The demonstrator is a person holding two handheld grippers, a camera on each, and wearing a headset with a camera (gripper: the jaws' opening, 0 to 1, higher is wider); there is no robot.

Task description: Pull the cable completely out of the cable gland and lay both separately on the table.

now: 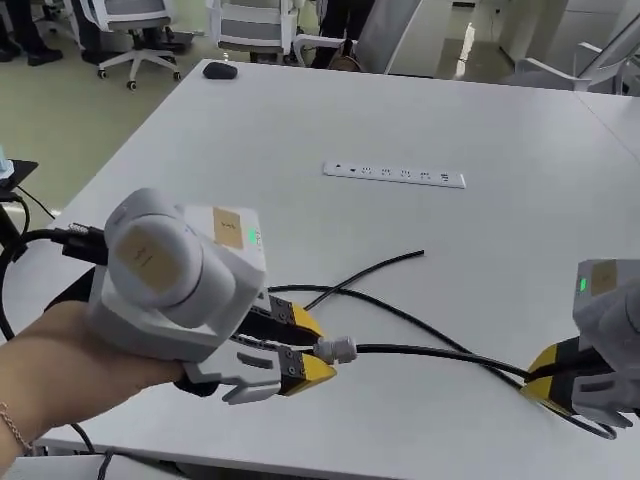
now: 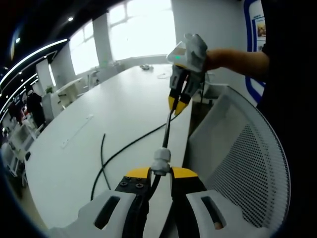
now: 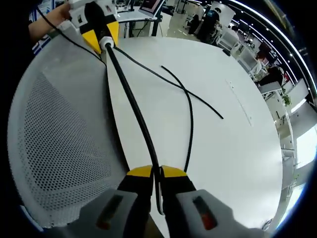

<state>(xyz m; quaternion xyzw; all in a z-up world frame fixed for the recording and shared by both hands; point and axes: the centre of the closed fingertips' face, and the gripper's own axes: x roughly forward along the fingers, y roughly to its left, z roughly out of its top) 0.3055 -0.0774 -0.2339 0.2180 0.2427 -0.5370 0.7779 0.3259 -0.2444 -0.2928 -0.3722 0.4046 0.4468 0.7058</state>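
Observation:
A white cable gland sits on a black cable. My left gripper is shut on the gland at the table's near edge. The cable runs taut from the gland to my right gripper, which is shut on it at the lower right. In the left gripper view the right gripper is ahead; in the right gripper view the left gripper holds the gland at the far end. The cable's free part loops over the white table, its end near the middle.
A white power strip lies flat further back on the table. A black mouse sits at the far left edge. Office chairs stand beyond the table. A white mesh chair back is close below the grippers.

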